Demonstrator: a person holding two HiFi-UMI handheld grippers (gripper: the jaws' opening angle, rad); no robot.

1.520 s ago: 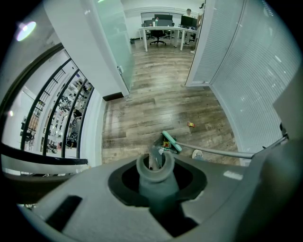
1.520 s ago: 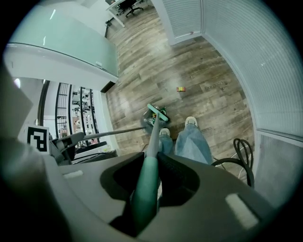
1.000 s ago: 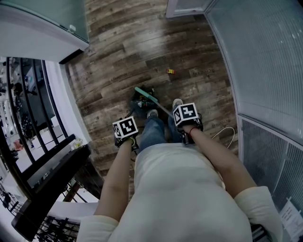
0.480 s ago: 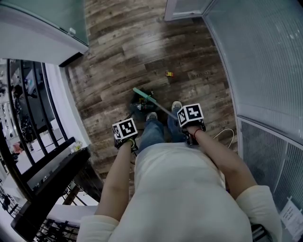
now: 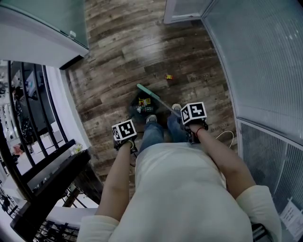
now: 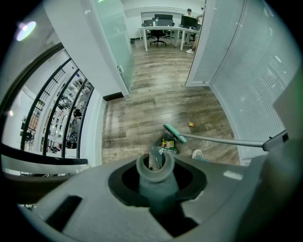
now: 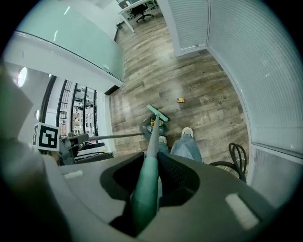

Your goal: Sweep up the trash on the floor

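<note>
My left gripper (image 5: 125,132) (image 6: 155,166) is shut on the dustpan's grey tubular handle (image 6: 155,174). The dark dustpan (image 5: 141,107) (image 6: 164,144) stands on the wood floor in front of the shoes, with yellow and green trash in it. The broom's green handle (image 7: 144,190) is clamped in my right gripper (image 5: 193,115) (image 7: 152,173). Its green head (image 5: 147,91) (image 6: 174,133) (image 7: 156,113) rests at the dustpan's far edge. One small yellow-red piece of trash (image 5: 168,76) (image 6: 191,124) (image 7: 181,100) lies loose on the floor beyond the broom.
A ribbed glass wall (image 5: 265,61) runs along the right, and a black railing (image 5: 28,142) with a white ledge borders the left. A white door (image 5: 182,9) stands at the far end. A cable loop (image 7: 236,158) lies by the person's right shoe (image 5: 176,108).
My right gripper has shifted slightly right, and the broom head has drawn back off the dustpan, so the trash inside now shows. The left gripper has hardly moved.
</note>
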